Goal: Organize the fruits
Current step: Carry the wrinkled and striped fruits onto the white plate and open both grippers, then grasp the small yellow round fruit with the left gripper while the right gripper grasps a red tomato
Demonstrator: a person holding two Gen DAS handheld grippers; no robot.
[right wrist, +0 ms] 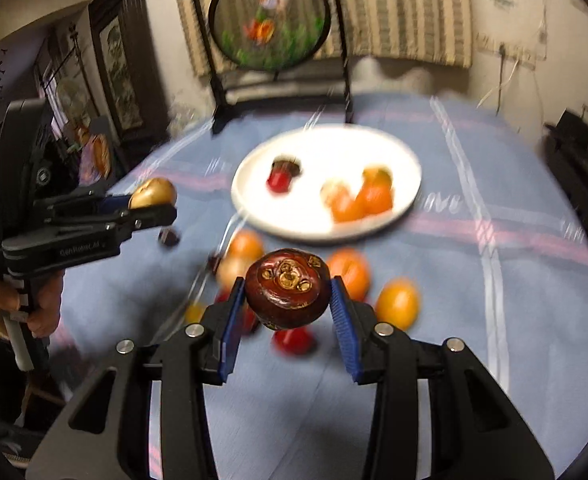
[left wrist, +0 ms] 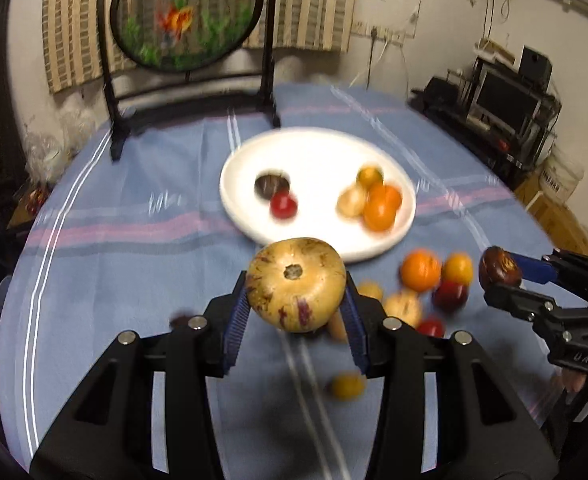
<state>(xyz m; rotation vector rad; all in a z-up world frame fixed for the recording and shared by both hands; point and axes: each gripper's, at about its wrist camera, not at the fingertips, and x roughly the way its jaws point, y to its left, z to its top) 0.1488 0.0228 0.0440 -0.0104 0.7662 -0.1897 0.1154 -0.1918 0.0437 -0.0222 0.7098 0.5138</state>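
Observation:
My left gripper [left wrist: 297, 304] is shut on a yellow fruit with purple streaks [left wrist: 296, 284] and holds it above the table, short of the white plate [left wrist: 317, 152]. It also shows in the right wrist view [right wrist: 154, 200]. My right gripper [right wrist: 288, 308] is shut on a dark brown-red fruit [right wrist: 288, 294], also held above the table; it shows in the left wrist view [left wrist: 499, 276]. The plate [right wrist: 333, 144] holds a dark fruit, a red one and several orange and pale ones. Several loose fruits [left wrist: 433, 280] lie on the cloth before the plate.
A blue striped tablecloth [left wrist: 114, 240] covers the table. A round framed goldfish screen on a dark stand [left wrist: 186, 12] stands at the table's far edge behind the plate. A shelf with electronics [left wrist: 505, 100] is at the far right.

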